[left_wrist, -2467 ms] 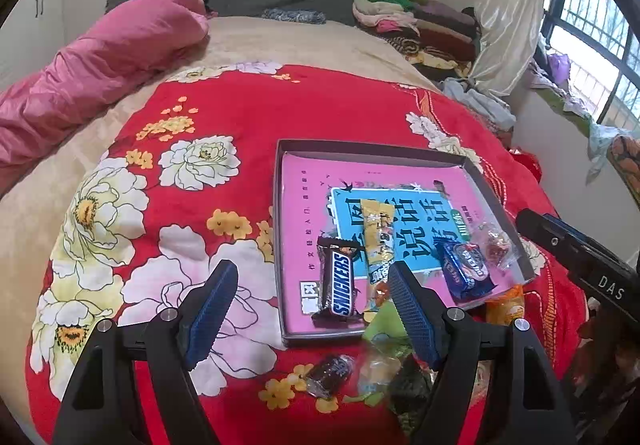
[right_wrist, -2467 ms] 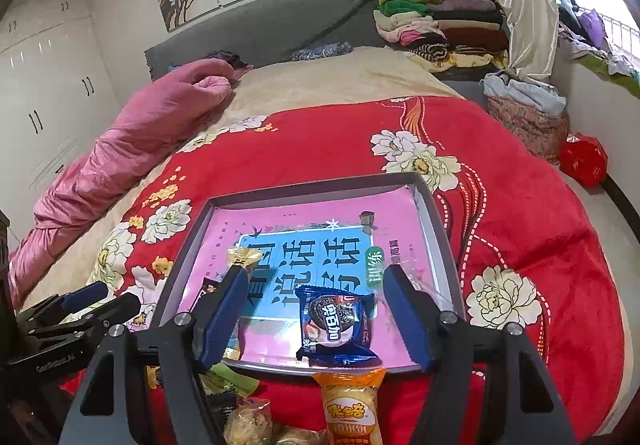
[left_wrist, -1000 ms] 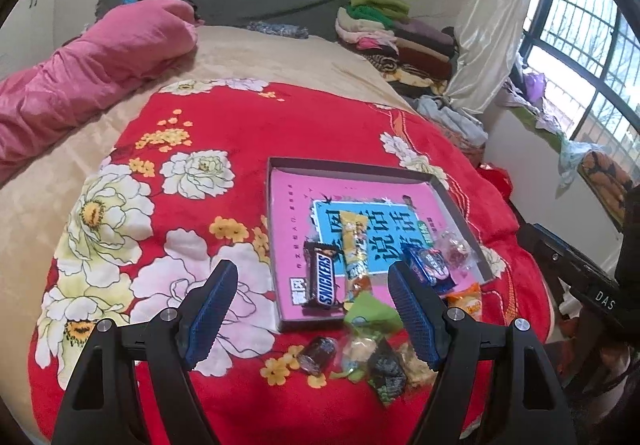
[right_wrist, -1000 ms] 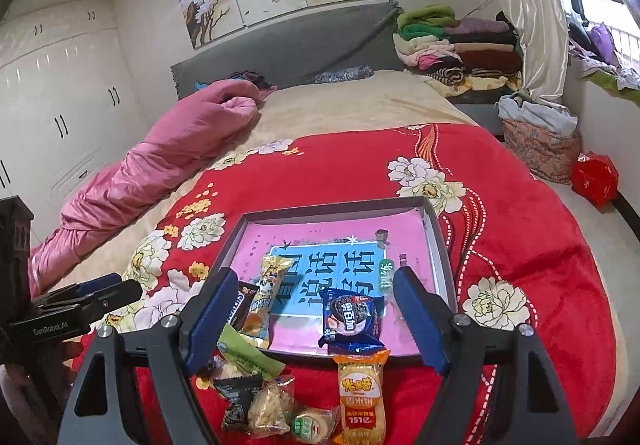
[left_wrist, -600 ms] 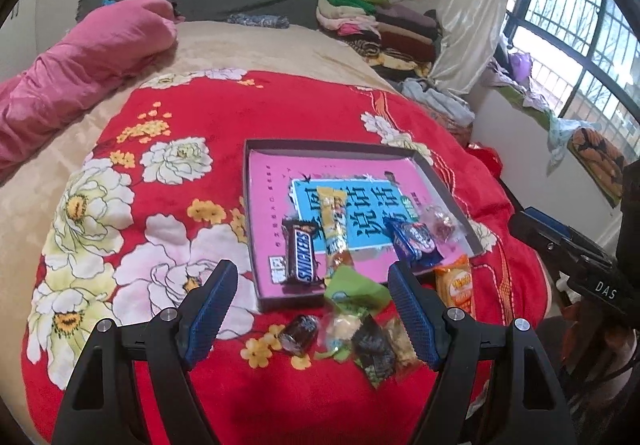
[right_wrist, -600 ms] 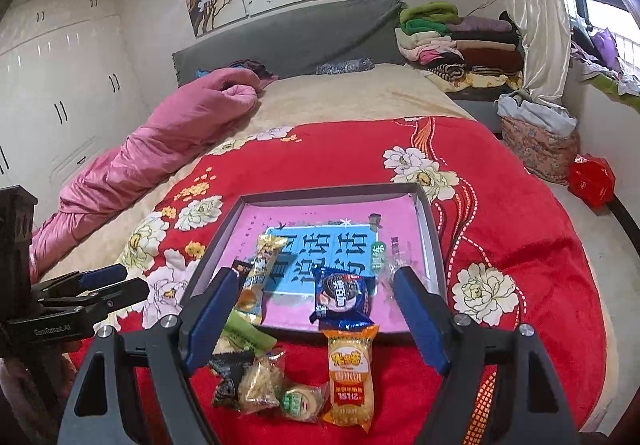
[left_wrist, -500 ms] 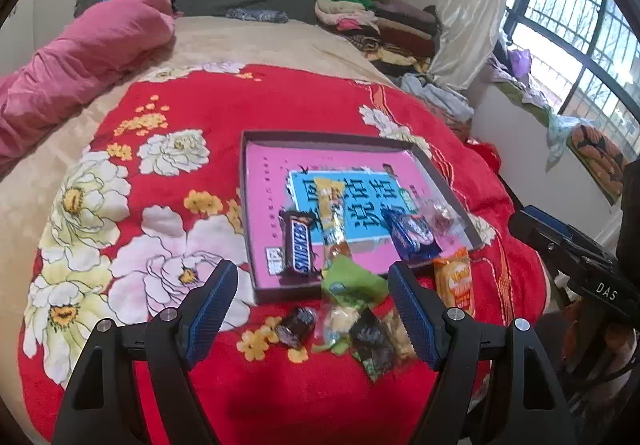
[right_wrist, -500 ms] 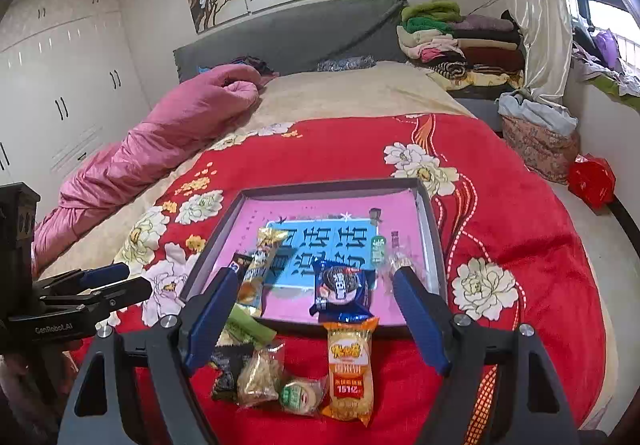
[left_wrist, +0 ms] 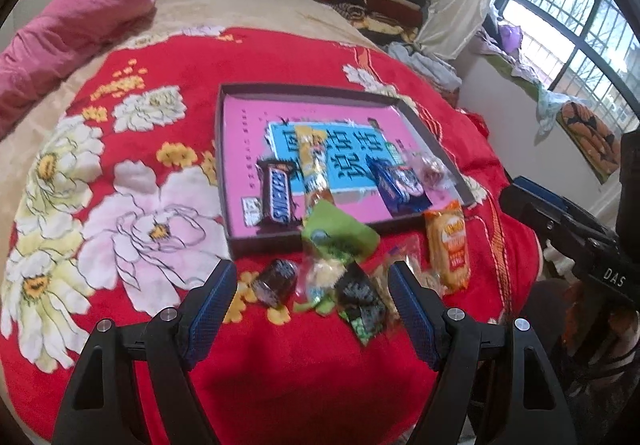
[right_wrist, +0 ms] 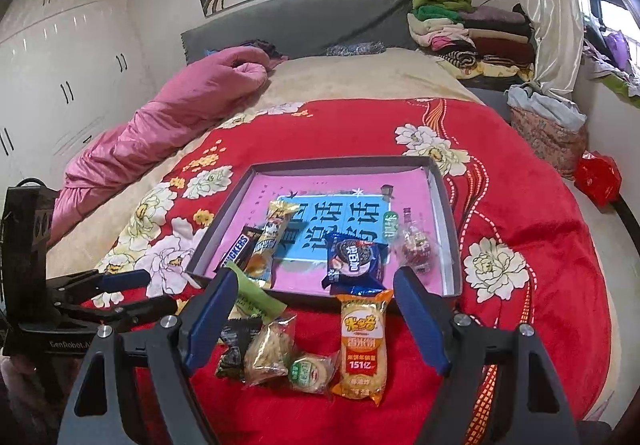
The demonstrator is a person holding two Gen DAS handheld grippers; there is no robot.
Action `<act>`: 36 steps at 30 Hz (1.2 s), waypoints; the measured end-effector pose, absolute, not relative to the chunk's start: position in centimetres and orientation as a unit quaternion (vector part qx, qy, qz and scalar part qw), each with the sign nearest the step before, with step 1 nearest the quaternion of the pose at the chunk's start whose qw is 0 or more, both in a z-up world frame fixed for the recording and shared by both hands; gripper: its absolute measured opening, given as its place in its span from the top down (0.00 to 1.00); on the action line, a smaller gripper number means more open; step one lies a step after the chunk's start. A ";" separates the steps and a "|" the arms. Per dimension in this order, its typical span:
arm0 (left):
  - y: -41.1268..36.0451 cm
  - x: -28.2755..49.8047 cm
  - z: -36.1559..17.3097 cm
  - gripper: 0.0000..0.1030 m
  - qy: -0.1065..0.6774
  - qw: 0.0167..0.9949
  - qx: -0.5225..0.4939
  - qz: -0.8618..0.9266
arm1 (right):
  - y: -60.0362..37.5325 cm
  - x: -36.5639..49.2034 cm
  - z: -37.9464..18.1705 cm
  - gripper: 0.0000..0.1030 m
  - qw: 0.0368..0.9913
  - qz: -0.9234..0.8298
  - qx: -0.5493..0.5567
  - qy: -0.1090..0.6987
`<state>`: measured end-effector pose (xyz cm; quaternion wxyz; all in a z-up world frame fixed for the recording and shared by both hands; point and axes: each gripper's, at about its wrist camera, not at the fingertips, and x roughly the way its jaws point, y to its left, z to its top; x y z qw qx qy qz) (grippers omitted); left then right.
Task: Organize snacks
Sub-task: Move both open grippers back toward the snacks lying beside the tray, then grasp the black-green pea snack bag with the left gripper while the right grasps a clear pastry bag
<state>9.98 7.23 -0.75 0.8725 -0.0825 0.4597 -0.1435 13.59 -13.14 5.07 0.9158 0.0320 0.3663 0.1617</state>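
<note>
Right wrist view shows the right gripper (right_wrist: 316, 305) spread and empty above the orange crinkly rice-cracker packet (right_wrist: 363, 345), just short of the shallow grey tray (right_wrist: 447, 221); closing carelessly could snag the round green-labelled cake (right_wrist: 309, 372) touching its left.

Right gripper (right_wrist: 314, 315) spread wide, empty; orange cracker pack (right_wrist: 363, 349) between fingers (flat on blanket (right_wrist: 520, 213)); tray (right_wrist: 448, 221) beyond fingertips.
</note>
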 end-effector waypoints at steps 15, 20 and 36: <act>4.5 9.0 -4.0 0.24 0.510 0.839 -0.046 -0.185 | -11.6 13.3 3.1 0.23 0.896 0.191 0.023 0.401; 4.2 9.0 -4.7 0.24 0.521 0.830 -0.047 -0.196 | -11.0 13.4 2.1 0.23 0.881 0.212 0.034 0.421; 3.6 9.1 -6.1 0.26 0.536 0.813 -0.062 -0.216 | -8.9 14.7 -3.0 0.51 0.833 0.237 0.027 0.500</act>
